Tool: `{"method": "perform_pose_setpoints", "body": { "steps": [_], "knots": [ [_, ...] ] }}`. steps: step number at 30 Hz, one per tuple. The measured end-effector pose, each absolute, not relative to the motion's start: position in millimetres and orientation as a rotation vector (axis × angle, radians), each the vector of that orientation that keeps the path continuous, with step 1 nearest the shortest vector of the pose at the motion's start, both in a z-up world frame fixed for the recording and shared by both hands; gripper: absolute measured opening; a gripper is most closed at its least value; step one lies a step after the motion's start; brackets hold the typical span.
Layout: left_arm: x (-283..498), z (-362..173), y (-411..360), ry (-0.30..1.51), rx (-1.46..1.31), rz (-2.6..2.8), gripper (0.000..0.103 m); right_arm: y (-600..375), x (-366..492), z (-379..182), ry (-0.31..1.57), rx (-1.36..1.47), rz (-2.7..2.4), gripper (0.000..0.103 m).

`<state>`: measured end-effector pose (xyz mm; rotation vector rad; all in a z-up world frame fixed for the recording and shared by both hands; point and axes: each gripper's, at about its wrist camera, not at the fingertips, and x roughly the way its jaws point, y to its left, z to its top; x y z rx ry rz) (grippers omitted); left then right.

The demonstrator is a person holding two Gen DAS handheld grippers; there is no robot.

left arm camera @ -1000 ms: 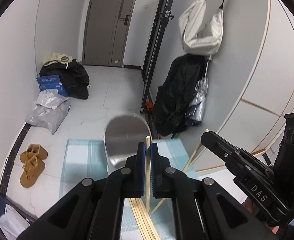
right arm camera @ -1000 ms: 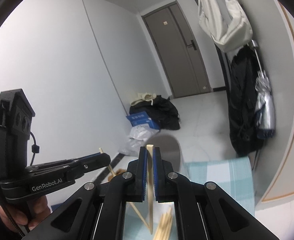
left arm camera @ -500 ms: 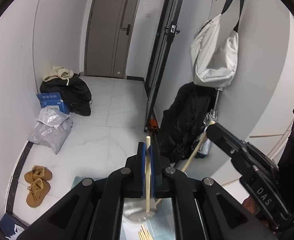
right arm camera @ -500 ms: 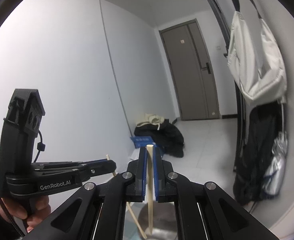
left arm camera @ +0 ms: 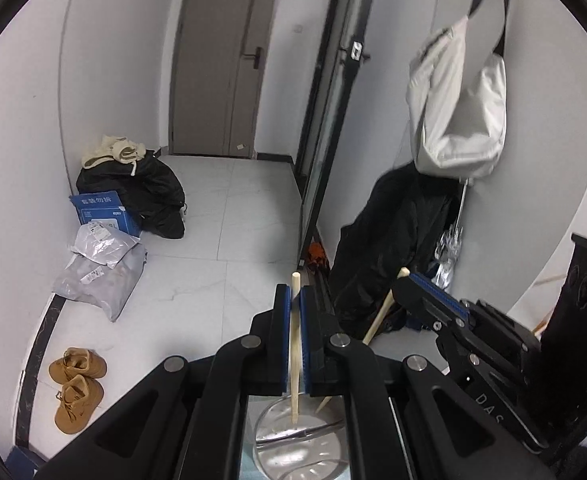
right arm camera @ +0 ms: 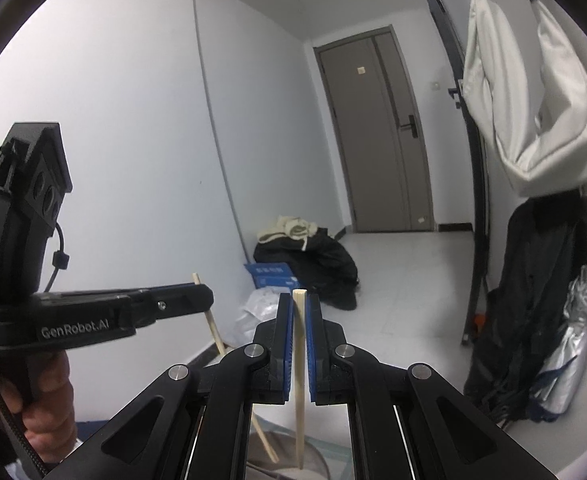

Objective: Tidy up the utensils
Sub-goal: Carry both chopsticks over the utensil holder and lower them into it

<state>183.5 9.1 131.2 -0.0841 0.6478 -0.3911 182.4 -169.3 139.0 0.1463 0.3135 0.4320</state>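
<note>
Lifted since a second ago, both views now above the checked teal mat, showing hallway floor and door. Left gripper [left arm camera: 296,308] clenched on a pale wooden chopstick [left arm camera: 294,344], lower tip hanging over the round steel container [left arm camera: 293,452]. Right gripper [right arm camera: 300,316] likewise grasping a second pale chopstick [right arm camera: 300,380], upright above the same container.

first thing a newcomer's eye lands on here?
Each gripper clamps a single chopstick: the left gripper holds its chopstick upright, tip over the steel holder below. The right gripper holds its own chopstick too. Behind hangs a white bag over black coats.
</note>
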Motion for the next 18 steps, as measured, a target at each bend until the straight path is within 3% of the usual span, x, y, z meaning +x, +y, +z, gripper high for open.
{"method": "perform_pose_setpoints", "body": {
  "steps": [18],
  "knots": [
    [187,86,7,0.79,-0.093,-0.418,0.005,-159,181,84,0.491,0.17,0.58,0.008]
  ]
}}
